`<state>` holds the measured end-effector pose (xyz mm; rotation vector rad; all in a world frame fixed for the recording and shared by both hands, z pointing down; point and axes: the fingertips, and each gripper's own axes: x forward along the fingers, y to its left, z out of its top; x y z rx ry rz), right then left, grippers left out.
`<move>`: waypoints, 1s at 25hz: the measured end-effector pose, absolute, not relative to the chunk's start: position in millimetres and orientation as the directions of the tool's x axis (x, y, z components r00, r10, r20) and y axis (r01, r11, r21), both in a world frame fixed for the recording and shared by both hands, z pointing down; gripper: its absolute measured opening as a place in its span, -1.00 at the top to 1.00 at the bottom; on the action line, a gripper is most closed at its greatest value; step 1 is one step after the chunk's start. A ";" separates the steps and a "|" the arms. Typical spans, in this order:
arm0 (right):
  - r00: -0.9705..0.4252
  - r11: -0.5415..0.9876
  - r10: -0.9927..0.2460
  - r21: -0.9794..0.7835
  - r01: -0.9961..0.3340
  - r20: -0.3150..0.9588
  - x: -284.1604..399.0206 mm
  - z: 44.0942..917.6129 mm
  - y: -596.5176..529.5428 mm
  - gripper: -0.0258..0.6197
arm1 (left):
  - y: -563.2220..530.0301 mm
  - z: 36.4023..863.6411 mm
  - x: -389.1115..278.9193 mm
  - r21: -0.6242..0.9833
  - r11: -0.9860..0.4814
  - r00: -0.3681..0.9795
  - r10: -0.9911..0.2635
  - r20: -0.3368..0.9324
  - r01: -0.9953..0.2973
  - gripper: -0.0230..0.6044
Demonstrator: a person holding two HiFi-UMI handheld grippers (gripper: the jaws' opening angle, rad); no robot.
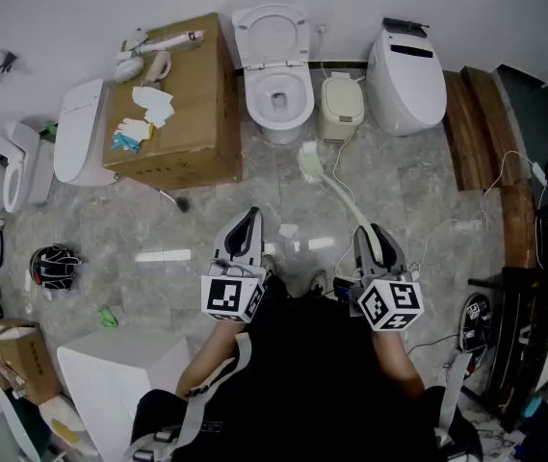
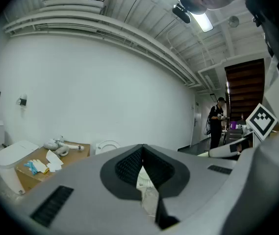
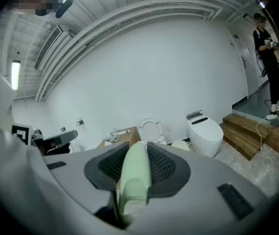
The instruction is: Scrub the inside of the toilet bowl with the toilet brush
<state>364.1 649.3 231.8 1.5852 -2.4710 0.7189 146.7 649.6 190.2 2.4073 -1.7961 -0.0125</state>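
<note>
A white toilet [image 1: 277, 92] with its lid raised stands against the far wall; its bowl shows in the right gripper view as the toilet [image 3: 149, 129]. My right gripper [image 1: 374, 242] is shut on the pale green toilet brush handle [image 3: 134, 177]. The brush [image 1: 331, 183] runs forward from it, its head [image 1: 309, 160] low over the floor just short of the toilet's base. My left gripper [image 1: 247, 233] is held at the left, jaws shut with nothing between them; the left gripper [image 2: 143, 169] points toward the toilet.
A cardboard box [image 1: 179, 104] with papers and a hose stands left of the toilet. A beige bin [image 1: 342, 105] and a second toilet [image 1: 406, 75] stand to its right. Wooden steps [image 1: 481, 123] and cables [image 1: 447, 229] lie at right. A person [image 2: 215, 123] stands far off.
</note>
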 end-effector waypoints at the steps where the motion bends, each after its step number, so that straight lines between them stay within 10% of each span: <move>1: -0.444 0.339 -0.827 -0.326 -0.883 0.345 362.4 232.0 648.2 0.54 | 648.4 190.7 145.1 0.116 -0.279 0.289 -0.954 0.076 -0.953 0.90; 25: -0.386 0.258 -0.843 -0.349 -0.901 0.375 285.8 248.7 628.6 0.54 | 630.9 207.5 64.6 0.124 -0.337 0.348 -0.934 0.081 -0.933 0.90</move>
